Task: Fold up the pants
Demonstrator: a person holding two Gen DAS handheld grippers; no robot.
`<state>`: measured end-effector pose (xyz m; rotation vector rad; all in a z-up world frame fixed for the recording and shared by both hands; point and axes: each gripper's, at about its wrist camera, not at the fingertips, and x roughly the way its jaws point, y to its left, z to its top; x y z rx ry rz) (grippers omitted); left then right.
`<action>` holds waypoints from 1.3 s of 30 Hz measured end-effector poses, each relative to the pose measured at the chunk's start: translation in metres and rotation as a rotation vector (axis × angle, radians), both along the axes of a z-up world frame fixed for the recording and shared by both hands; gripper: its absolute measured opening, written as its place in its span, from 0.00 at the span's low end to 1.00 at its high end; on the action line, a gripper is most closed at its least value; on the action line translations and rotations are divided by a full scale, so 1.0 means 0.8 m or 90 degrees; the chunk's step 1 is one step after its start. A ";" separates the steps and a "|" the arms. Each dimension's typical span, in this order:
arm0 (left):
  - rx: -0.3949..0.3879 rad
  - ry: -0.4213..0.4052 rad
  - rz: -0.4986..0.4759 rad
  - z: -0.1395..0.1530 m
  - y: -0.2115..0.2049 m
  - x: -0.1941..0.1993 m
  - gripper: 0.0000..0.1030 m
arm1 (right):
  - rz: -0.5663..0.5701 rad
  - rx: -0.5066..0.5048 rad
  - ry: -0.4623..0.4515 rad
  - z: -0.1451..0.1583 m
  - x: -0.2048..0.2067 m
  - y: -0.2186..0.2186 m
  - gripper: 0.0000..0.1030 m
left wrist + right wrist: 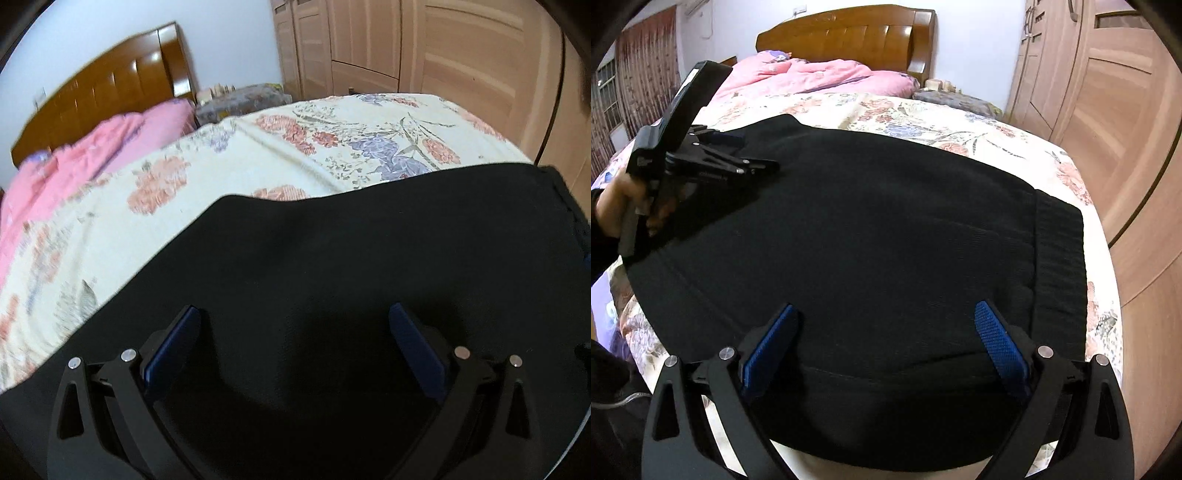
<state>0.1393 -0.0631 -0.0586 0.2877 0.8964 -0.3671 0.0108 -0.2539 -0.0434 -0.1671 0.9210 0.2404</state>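
Two grippers hovered over the black pants (849,236), which lay flat on the floral bedspread (960,122) of the bed, near its foot end. The right gripper (886,343) had its blue pads spread wide with nothing between them, poised at 6 o'clock of the garment over the near edge. The left gripper (295,343) was likewise spread apart and empty in its own view; seen from the right wrist camera it sat at about 10 o'clock of the pants (738,162), low over the cloth, held by the person's left hand (620,199).

As for progress, the pants looked already doubled into a broad, compact slab — I judged that at least one fold was done, since no separate legs showed. The ribbed waistband (1060,258) ran along the edge at 3 o'clock in the right wrist view. A further fold or a final smoothing probably remained (neither gripper had hold of cloth).

The long axis seemed to run from 9 to 3 o'clock across the bed, the waist end pointing at 3 o'clock toward the wardrobe (1126,147). The far end at 9 o'clock was partly hidden by the left gripper, so its exact outline could not be told. A pink quilt (812,74) lay well apart, by the wooden headboard (849,37) at 12 o'clock.
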 end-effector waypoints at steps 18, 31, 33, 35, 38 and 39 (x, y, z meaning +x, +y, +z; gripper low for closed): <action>-0.027 0.014 0.004 -0.002 0.003 -0.002 0.99 | -0.116 -0.033 0.047 -0.006 0.146 -0.016 0.95; -0.068 -0.057 0.056 0.056 0.097 -0.050 0.98 | -0.189 -0.072 -0.002 0.041 0.154 0.051 0.96; -0.053 -0.076 0.118 0.062 0.162 -0.066 0.98 | -0.105 -0.027 -0.025 0.060 0.151 0.117 0.96; -0.049 -0.073 0.188 0.060 0.232 -0.076 0.98 | 0.035 -0.028 -0.037 0.063 0.148 0.214 0.96; -0.049 -0.046 0.306 0.051 0.347 -0.090 0.98 | 0.209 -0.012 -0.024 0.049 0.145 0.343 0.96; -0.046 -0.037 0.323 0.048 0.367 -0.092 0.98 | 0.247 -0.004 -0.012 0.042 0.146 0.376 0.96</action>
